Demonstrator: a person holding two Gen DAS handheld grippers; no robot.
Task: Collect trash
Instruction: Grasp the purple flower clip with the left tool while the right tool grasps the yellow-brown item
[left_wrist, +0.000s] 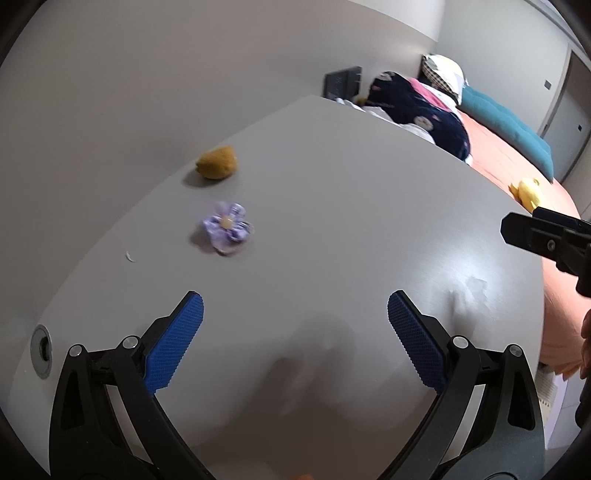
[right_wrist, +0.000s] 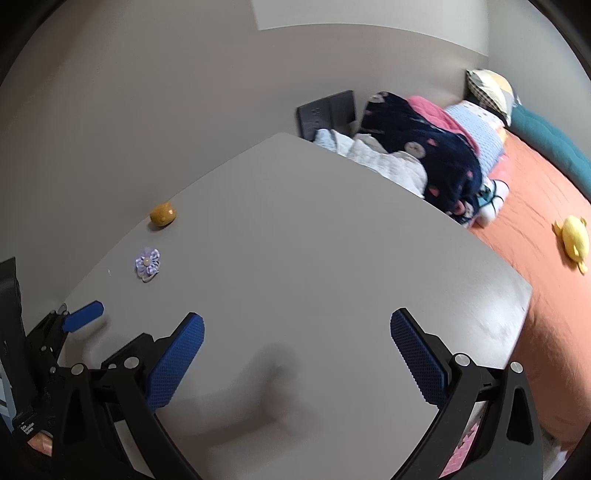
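1. The bed (right_wrist: 546, 280), under an orange sheet, runs along the right side of the surface, with a dark navy blanket (right_wrist: 436, 162) heaped at its far end and a yellow plush toy (right_wrist: 573, 240) lying on the sheet.
2. The grey surface (left_wrist: 351, 206) fills the middle of both views, its left edge along the wall.
3. The left hand-held gripper (left_wrist: 295, 321) hangs above the near part of the surface, jaws spread wide and holding nothing.
4. The right hand-held gripper (right_wrist: 297, 339) hangs over the near middle of the surface, jaws equally wide apart and empty; the left one shows at its left side.
5. A brownish-yellow lump (left_wrist: 217, 163), possibly a fruit or crumpled scrap, lies near the wall edge, well ahead and to the left of both hand-held grippers.
6. A purple fabric flower (left_wrist: 227, 227) lies just nearer than the lump, apart from it, ahead and left of the left hand-held gripper's left finger.
7. A tiny white scrap (left_wrist: 130, 256) lies left of the flower, near the wall edge, apart from both hand-held grippers.
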